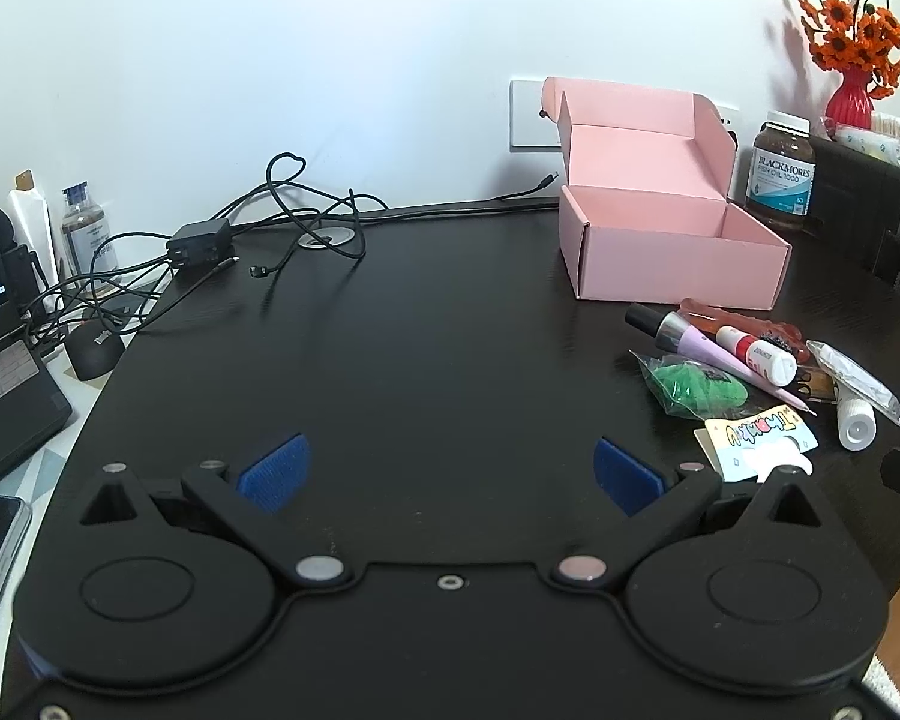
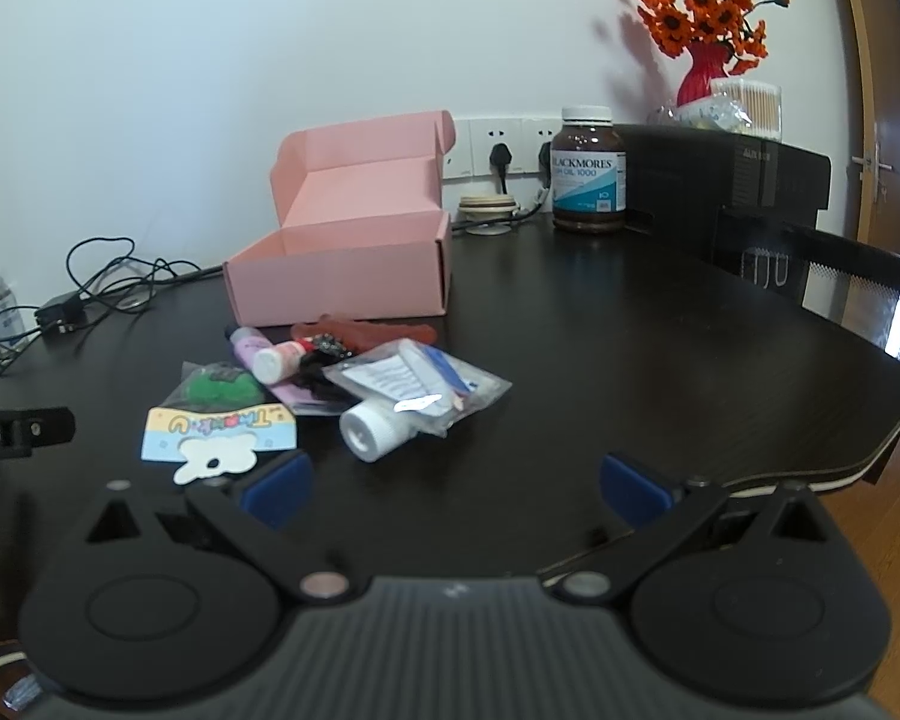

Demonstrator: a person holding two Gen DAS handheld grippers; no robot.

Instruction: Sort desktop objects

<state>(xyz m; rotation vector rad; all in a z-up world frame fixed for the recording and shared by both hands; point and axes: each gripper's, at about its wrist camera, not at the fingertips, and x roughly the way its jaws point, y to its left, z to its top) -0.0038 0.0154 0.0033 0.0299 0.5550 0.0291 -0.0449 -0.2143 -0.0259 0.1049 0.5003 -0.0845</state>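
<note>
**Open pink box and a small pile on a dark desk**

One pink cardboard box (image 2: 354,264), lid flap raised against the wall, open side up. Just in front, one heap: lilac pen (image 1: 744,369) lying diagonally, tip toward the near right; white-capped tube (image 2: 369,429), cap facing the camera; green item in a clear bag (image 1: 693,387); one "Thank U" card (image 2: 222,429). Left gripper (image 1: 450,471) and right gripper (image 2: 456,489): jaws wide apart, holding nothing, above the desk (image 2: 630,360).
</note>
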